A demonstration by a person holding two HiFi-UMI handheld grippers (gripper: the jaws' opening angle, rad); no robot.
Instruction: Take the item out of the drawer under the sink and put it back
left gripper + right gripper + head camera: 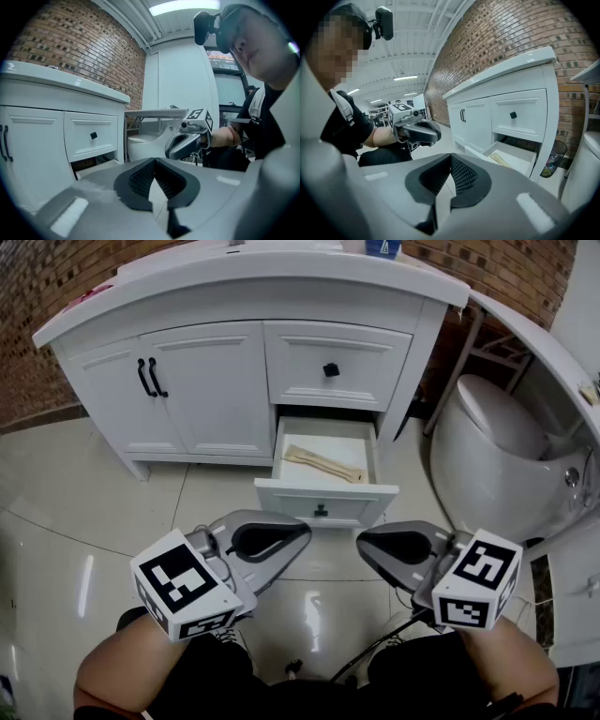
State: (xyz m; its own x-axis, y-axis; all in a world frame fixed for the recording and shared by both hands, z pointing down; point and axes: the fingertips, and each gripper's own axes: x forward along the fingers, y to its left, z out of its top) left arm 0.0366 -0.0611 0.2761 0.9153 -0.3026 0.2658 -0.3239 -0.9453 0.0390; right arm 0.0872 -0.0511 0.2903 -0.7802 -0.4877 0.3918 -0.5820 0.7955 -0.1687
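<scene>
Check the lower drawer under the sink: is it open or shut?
Open. The lower drawer is pulled out from the vanity, and a pale flat item lies inside it.

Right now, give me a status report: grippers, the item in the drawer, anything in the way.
Left gripper shut, empty. Right gripper shut, empty. Pale item lying in open drawer, untouched. Nothing seen between grippers and drawer.

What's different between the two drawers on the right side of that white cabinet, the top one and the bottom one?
The upper drawer sits shut, flush with the cabinet; the lower drawer is pulled out. The upper drawer hides its contents, while the lower drawer shows a pale, long item lying inside. Both are white with one small black knob.
</scene>
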